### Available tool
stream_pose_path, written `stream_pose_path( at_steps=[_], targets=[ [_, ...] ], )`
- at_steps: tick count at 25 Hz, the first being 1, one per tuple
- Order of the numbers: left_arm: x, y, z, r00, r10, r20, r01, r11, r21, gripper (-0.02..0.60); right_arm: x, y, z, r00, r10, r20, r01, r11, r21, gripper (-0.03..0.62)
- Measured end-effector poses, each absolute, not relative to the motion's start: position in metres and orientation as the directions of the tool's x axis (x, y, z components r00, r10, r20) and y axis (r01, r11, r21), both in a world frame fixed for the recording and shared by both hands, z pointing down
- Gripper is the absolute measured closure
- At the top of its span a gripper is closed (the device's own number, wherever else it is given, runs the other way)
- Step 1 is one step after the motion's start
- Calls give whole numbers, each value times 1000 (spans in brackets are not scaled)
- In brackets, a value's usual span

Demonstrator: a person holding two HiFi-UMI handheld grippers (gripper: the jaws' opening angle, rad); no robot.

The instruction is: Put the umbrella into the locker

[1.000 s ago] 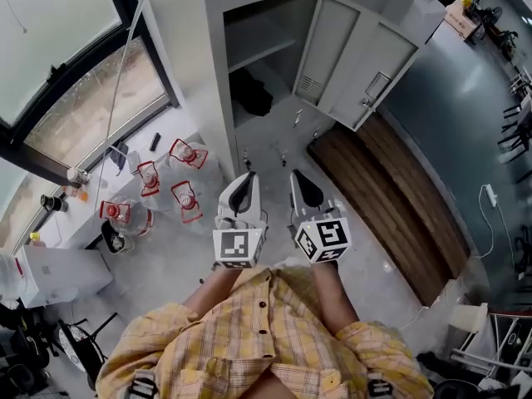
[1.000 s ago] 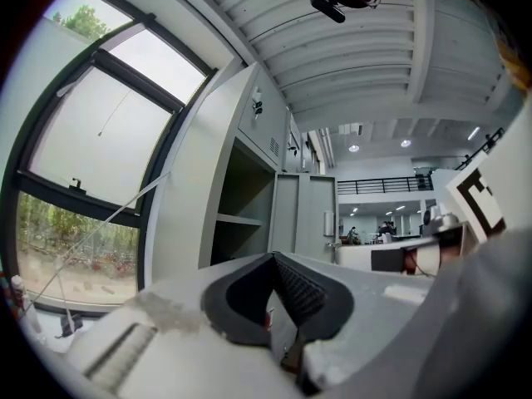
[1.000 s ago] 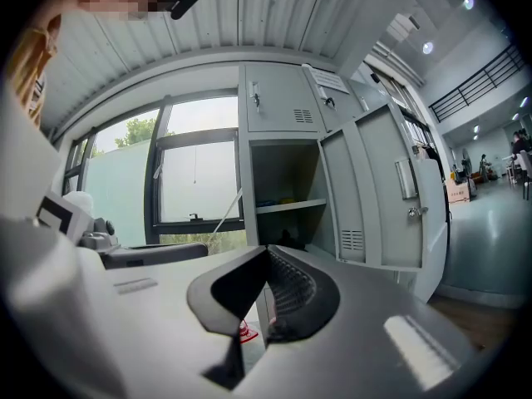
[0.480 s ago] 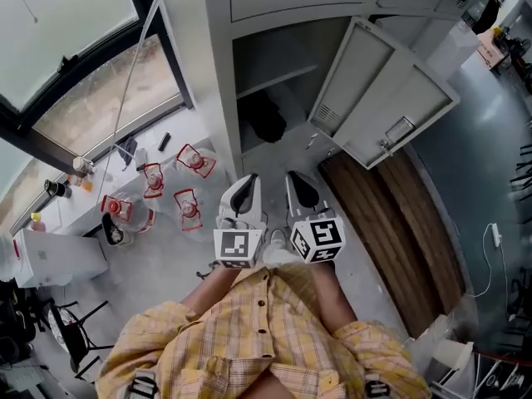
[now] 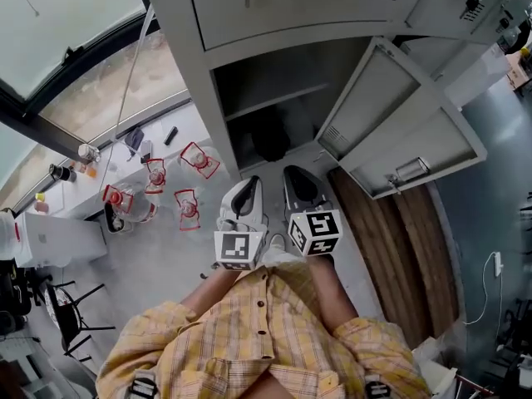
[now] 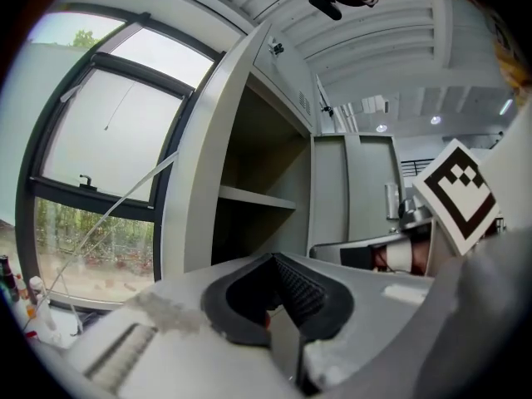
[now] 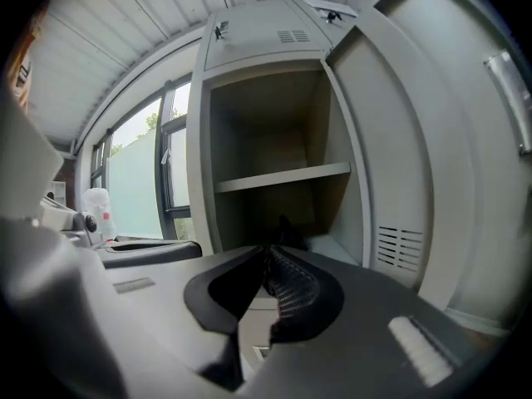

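The grey locker [image 5: 196, 98] stands open ahead, its door [image 5: 407, 135] swung out to the right. A black bundle that looks like the umbrella [image 5: 270, 138] lies on the locker floor under the shelf; in the right gripper view the umbrella [image 7: 287, 228] peeks just beyond the jaw tips. My left gripper [image 5: 243, 186] and right gripper [image 5: 298, 176] are side by side in front of the opening, both shut with nothing between the jaws. The left gripper [image 6: 273, 259] points at the locker's left side wall, the right gripper [image 7: 268, 253] into the lower compartment.
Several large water jugs with red caps [image 5: 188, 208] stand on the floor left of the locker, under the window. A white box [image 5: 51, 239] and a black chair [image 5: 71, 310] are further left. A strip of wooden flooring [image 5: 399, 248] runs on the right under the door.
The person and both grippers have moved closer to the locker, which now fills more of the head view. Both grippers stayed shut and side by side.
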State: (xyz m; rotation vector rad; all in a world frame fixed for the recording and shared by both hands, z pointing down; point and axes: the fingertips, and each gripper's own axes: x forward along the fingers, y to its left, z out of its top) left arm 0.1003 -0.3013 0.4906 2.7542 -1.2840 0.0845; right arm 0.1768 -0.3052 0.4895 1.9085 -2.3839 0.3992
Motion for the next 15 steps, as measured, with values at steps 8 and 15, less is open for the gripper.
stream_pose_path(
  at_steps=[8,15],
  targets=[
    [103,-322,500,586,-800,129,-810,-582,69,583,175,-344,513,-319,-903,289,-945,280,-169,419],
    [103,-329,508,549,-824,141,-835,-546,62,583,172,-380,528,-337,-877,342,-941,306,-142,282]
  ],
)
